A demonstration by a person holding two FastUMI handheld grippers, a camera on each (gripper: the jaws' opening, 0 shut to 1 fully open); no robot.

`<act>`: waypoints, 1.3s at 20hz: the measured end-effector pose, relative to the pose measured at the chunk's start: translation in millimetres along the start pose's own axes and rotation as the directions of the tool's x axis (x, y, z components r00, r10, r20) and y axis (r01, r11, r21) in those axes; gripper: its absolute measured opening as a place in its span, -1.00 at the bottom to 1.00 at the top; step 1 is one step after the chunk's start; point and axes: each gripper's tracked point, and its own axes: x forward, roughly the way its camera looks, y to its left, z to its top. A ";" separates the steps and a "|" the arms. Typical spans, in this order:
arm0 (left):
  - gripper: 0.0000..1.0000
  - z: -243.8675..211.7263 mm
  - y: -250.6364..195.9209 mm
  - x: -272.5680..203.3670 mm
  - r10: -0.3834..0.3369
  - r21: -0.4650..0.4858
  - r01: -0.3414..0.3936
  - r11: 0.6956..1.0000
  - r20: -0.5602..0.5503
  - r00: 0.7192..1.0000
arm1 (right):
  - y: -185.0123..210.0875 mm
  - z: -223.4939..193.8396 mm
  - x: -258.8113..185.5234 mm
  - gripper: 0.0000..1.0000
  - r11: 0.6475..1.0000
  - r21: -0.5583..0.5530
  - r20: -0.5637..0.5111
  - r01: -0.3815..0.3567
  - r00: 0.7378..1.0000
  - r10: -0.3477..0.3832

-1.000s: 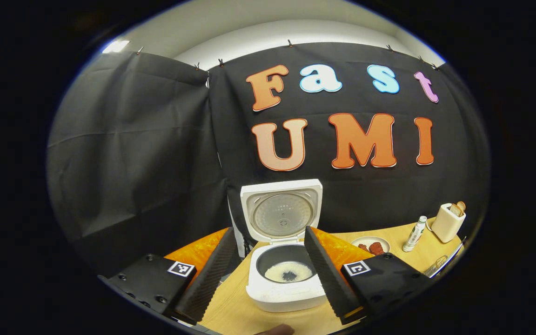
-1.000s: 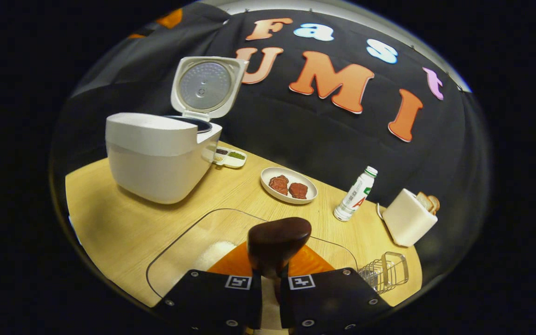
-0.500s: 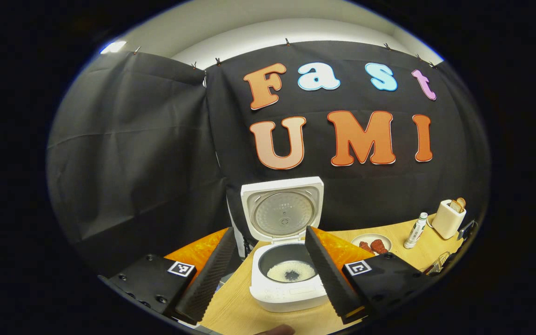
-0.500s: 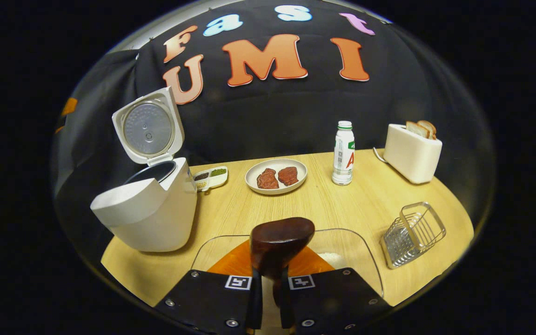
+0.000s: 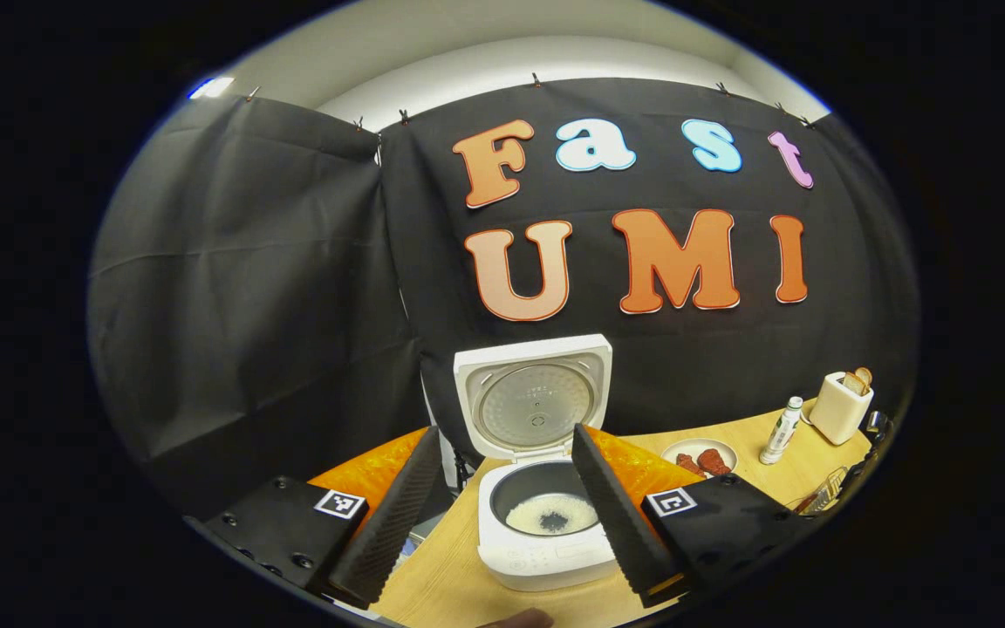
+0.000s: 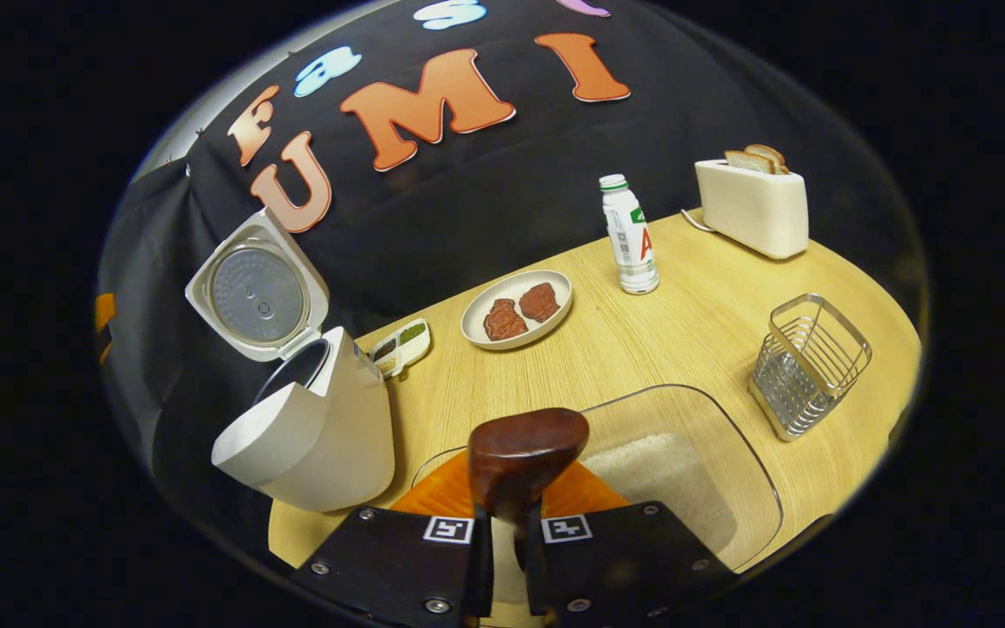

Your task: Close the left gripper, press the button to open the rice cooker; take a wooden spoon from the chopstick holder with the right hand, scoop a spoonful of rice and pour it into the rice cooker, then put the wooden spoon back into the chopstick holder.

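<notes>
**Wooden spoon gripped over the rice tray, rice cooker standing open**

Left gripper view: The left gripper (image 5: pixel 502 510) has its two fingers spread wide apart, holding nothing. Between them, on a light wooden table (image 5: pixel 441 584), sits a white rice cooker (image 5: pixel 546 536). Its lid (image 5: pixel 534 397) stands upright at the back, hinged open, with the round metal inner face turned toward the camera. The dark inner pot is seen from above, and a thin ring of white rice (image 5: pixel 552 516) lies at its bottom around a bare dark spot. Far off to the right stand a plate of meat (image 5: pixel 700 457), a small white bottle (image 5: pixel 780 430) and a white toaster (image 5: pixel 839 408) with bread in it.

Right gripper view: The right gripper (image 6: pixel 502 532) is clenched on a dark wooden spoon (image 6: pixel 527 453). The handle runs down between the fingers, and the long axis points straight ahead, away from the camera, with the bowl end forward and raised. The spoon is above a clear glass tray (image 6: pixel 729 453) with white rice heaped inside. Here the rice cooker stands to the left, seen from the side, so the inside of the pot is hidden. An upright wire chopstick holder (image 6: pixel 808 362) stands to the right of the tray. Behind the cooker lies a small divided dish (image 6: pixel 399 345).
</notes>
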 end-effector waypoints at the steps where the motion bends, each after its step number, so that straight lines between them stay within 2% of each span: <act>1: 0.99 0.0 0.7 1.5 0.000 -0.001 0.000 1.000 0.002 1.000 | -1.0 0.3 -0.7 -0.71 1.000 0.020 0.000 0.002 1.000 -0.002; 6: 0.99 0.1 1.2 6.6 -0.011 -0.004 0.011 1.000 0.003 1.000 | 6.6 -0.3 1.2 -0.71 1.000 0.008 0.017 0.003 1.000 -0.003; 12: 0.97 1.0 3.5 7.1 -0.011 0.000 0.011 1.000 0.008 1.000 | 0.7 -1.0 5.2 -0.71 0.987 0.157 -0.017 -0.039 0.999 0.042; 16: 0.97 2.0 -0.5 8.0 -0.014 -0.004 0.014 1.000 0.005 1.000 | -4.2 -8.4 7.9 -0.71 0.942 0.324 -0.071 -0.087 0.991 0.116; 20: 0.97 2.5 -6.3 8.1 -0.011 -0.006 0.011 1.000 0.000 1.000 | -15.2 -15.9 9.8 -0.71 0.892 0.438 -0.103 -0.115 0.979 0.177; 23: 0.99 1.8 -9.8 5.1 -0.004 -0.007 0.004 1.000 -0.003 1.000 | -23.0 -11.4 6.8 -0.72 0.838 0.524 -0.090 -0.149 0.969 0.228; 26: 1.00 4.5 -14.9 4.5 -0.001 -0.011 0.001 1.000 0.000 1.000 | -34.7 4.1 4.7 -0.71 0.804 0.569 -0.059 -0.173 0.967 0.250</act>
